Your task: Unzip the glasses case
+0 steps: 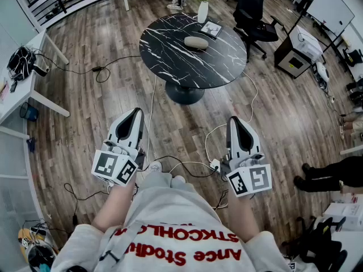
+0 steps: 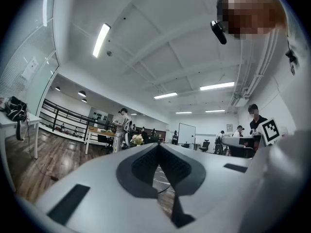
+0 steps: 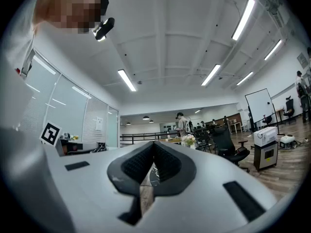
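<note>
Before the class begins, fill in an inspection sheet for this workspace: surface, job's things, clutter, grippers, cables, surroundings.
Surface: round black marbled table, ahead of both grippers.
Job's things: grey glasses case lying on it, untouched.
Clutter: white vase of flowers and a small printed card near the far edge.
Grippers: left gripper and right gripper, fingers together, empty, short of the table.
Cables: several cables loose on the wood floor.
Surroundings: black office chair, white desk at left.

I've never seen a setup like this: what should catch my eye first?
The left claw and right claw, both shut and empty, are held out over the wood floor. Ahead stands a round black marble table, with a glasses case near its middle and a flower vase at its far edge.
</note>
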{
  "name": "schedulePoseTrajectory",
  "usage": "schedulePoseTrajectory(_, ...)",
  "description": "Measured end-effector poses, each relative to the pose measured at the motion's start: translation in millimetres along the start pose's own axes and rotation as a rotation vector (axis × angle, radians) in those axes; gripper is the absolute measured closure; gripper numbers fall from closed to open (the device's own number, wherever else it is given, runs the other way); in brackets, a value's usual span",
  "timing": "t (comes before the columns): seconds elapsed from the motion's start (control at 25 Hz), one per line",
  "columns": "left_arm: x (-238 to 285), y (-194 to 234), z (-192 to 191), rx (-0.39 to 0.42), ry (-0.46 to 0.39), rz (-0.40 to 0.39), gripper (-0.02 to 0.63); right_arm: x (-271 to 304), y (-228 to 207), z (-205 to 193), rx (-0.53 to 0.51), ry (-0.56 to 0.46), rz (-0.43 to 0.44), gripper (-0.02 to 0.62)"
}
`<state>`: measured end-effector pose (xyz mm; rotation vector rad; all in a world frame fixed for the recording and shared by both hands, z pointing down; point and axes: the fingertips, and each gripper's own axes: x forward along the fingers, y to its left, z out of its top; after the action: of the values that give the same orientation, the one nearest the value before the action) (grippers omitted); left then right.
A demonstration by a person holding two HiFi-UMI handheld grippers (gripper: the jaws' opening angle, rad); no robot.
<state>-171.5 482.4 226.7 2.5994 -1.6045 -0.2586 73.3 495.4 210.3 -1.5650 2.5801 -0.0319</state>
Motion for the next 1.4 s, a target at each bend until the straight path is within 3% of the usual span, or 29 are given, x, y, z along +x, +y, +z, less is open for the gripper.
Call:
schedulePoseTrajectory(0.84,35.0,10.5,-11.0,-0.004,0.023,0.023,0.597,27.9,-17.8,-9.3,0.048,-0.009,0.060,0.579)
schedulePoseTrajectory(1.12,92.6,48.1,-15.2,-0.031,0.015,0.014,0.597,76.7,-46.7,-11.9,0.033,0.003,0.028,0.579)
schedulePoseTrajectory(1.4,174.8,106.6,-14.2,-0.017,-0.001,-0.002,0.597,172.4,-74.1,-14.7,0.023,0.003,0.013,0.578)
